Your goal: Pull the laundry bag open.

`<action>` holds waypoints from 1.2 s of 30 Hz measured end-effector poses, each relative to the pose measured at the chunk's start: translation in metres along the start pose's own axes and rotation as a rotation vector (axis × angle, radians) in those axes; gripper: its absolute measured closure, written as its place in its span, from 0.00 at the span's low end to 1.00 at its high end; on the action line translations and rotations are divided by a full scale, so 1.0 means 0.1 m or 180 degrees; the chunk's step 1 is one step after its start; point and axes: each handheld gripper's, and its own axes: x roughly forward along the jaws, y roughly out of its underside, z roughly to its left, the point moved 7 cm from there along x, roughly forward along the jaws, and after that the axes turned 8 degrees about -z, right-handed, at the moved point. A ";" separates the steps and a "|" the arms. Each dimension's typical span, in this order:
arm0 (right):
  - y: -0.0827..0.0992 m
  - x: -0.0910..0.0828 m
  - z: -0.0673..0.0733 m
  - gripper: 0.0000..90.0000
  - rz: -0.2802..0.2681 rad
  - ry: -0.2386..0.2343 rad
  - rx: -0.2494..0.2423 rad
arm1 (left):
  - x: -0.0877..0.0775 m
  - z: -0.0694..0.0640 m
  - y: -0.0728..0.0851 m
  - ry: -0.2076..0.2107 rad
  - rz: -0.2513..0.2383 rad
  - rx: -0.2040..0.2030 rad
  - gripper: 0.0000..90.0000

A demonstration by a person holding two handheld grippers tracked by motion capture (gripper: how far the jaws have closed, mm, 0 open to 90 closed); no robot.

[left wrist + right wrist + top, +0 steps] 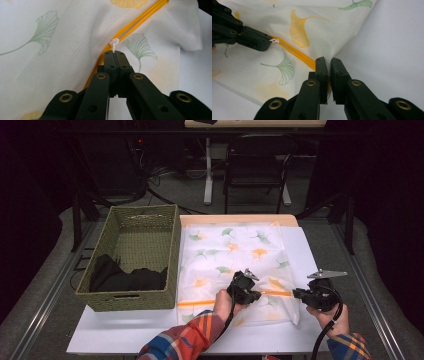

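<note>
A large white fabric storage bag printed with green and orange ginkgo leaves lies flat on the table, just right of a woven basket. An orange zipper runs across its near part. Its small white zipper pull is pinched, and the bag's right near edge is bunched up and pinched

A white counter fills the lower middle of the high view, with a pale wooden strip showing along its far edge. At its left stands a green woven basket that holds dark cloth. Just beside the basket, across the middle and right, lies a white zippered fabric bag printed with green and orange ginkgo leaves.
</note>
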 end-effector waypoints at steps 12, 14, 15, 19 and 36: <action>0.01 0.00 -0.02 0.95 0.0029 0.0026 0.0037 | -0.19 0.14 0.08 -0.0058 -0.0011 -0.0063 1.00; 0.01 0.00 -0.02 0.95 0.0032 0.0025 0.0025 | -0.23 0.16 0.10 -0.0081 -0.0006 -0.0059 1.00; 0.02 0.01 -0.02 0.95 0.0025 0.0022 0.0027 | -0.24 0.18 0.11 -0.0090 -0.0021 -0.0075 1.00; 0.02 0.00 -0.03 0.95 0.0034 0.0009 0.0044 | -0.29 0.20 0.15 -0.0101 -0.0027 -0.0094 1.00; 0.01 0.01 -0.02 0.95 0.0037 0.0022 0.0048 | -0.45 0.31 0.23 -0.0186 -0.0003 -0.0126 1.00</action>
